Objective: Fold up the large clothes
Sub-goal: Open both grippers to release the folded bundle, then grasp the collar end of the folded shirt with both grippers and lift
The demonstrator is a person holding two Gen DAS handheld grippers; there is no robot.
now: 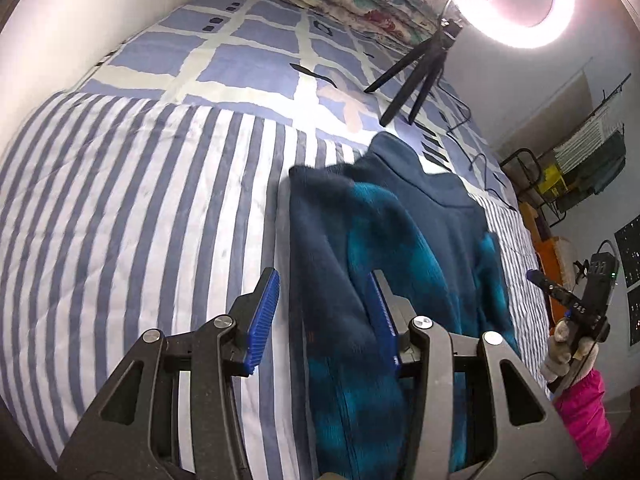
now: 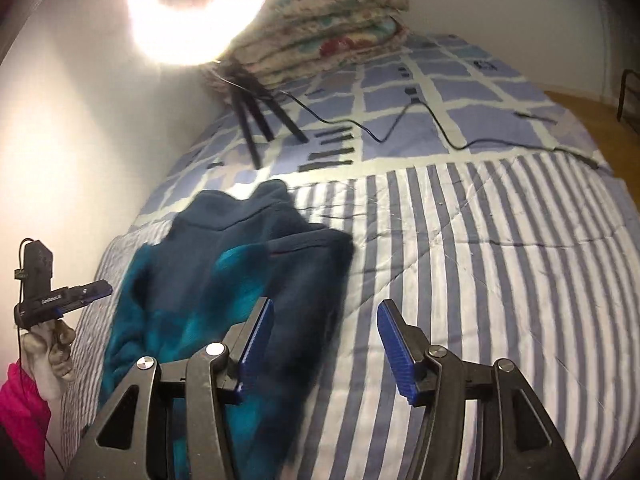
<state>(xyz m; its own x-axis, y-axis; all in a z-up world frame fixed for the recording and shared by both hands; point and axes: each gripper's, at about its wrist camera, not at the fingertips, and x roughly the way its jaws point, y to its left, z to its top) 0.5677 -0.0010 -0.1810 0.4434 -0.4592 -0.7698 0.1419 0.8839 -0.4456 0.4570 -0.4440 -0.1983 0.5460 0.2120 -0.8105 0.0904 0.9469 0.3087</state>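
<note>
Left gripper (image 1: 322, 312) jaws wide apart, nothing clamped; its right blue pad (image 1: 382, 316) overlaps the fleece in view, contact can't be confirmed. Right gripper (image 2: 326, 340) also spread wide and holding nothing, left pad (image 2: 256, 344) over the fleece edge. Navy/teal fleece jacket (image 1: 400, 248) lies partly folded on the striped quilt (image 1: 140, 208), collar toward the checked sheet (image 1: 256, 56). Ring light (image 1: 516, 4) on a tripod (image 1: 416, 76) stands on the bed, cable (image 2: 400, 124) trailing across it. Folded floral blanket (image 2: 332, 36) by the wall.

Only blurred, unreadable lettering on each hand-held gripper (image 1: 576, 304) seen from the other's camera.
</note>
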